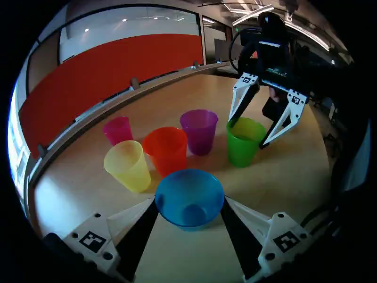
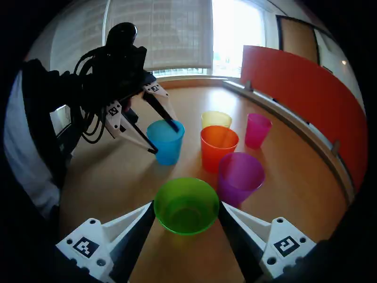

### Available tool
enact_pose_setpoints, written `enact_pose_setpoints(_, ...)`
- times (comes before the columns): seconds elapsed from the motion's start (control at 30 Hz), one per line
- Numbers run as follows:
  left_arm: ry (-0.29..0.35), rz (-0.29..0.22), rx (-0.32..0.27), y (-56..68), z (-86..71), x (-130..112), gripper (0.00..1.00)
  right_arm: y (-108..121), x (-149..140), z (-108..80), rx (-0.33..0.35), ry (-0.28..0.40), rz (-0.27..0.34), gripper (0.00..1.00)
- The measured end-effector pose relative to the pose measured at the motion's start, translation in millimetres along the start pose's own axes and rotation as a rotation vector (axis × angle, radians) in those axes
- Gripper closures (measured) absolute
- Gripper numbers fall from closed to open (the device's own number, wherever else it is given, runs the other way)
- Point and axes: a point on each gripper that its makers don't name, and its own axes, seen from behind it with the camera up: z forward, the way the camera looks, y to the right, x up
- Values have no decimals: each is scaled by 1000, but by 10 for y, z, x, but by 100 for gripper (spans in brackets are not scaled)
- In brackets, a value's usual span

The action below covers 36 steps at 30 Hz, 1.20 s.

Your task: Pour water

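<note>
A blue cup (image 1: 189,214) stands on the wooden table (image 1: 282,179), and my left gripper (image 1: 190,200) is shut on it, one finger pressed to each side. Across the table my right gripper (image 1: 247,133) is shut on a green cup (image 1: 242,151) in the same way. In the right gripper view the green cup (image 2: 186,217) sits between the right gripper (image 2: 186,205) fingers, and farther off the left gripper (image 2: 165,139) holds the blue cup (image 2: 166,151). Both cups are upright. I cannot tell whether either holds water.
Purple (image 1: 199,132), orange (image 1: 166,150), yellow (image 1: 128,165) and pink (image 1: 118,129) cups stand grouped between the two held cups. A raised table edge (image 1: 94,115) and a red panel (image 1: 103,70) run behind them. A person's white sleeve (image 2: 28,155) is beside the left gripper.
</note>
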Motion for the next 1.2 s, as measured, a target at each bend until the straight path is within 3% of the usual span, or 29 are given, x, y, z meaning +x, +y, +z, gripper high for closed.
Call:
enact_pose_setpoints(0.5, -8, -8, 12, -15, -33, -60, 13, -9, -37, -31, -19, 5, 17, 5)
enact_pose_setpoints(0.8, -45, 24, 15, 8, 9, -176, 13, -30, -94, -40, -20, -2, 24, 3)
enact_pose_setpoints(1.2, -75, 25, 21, -23, -50, -215, 9, 13, -226, -119, -50, -14, 50, 0)
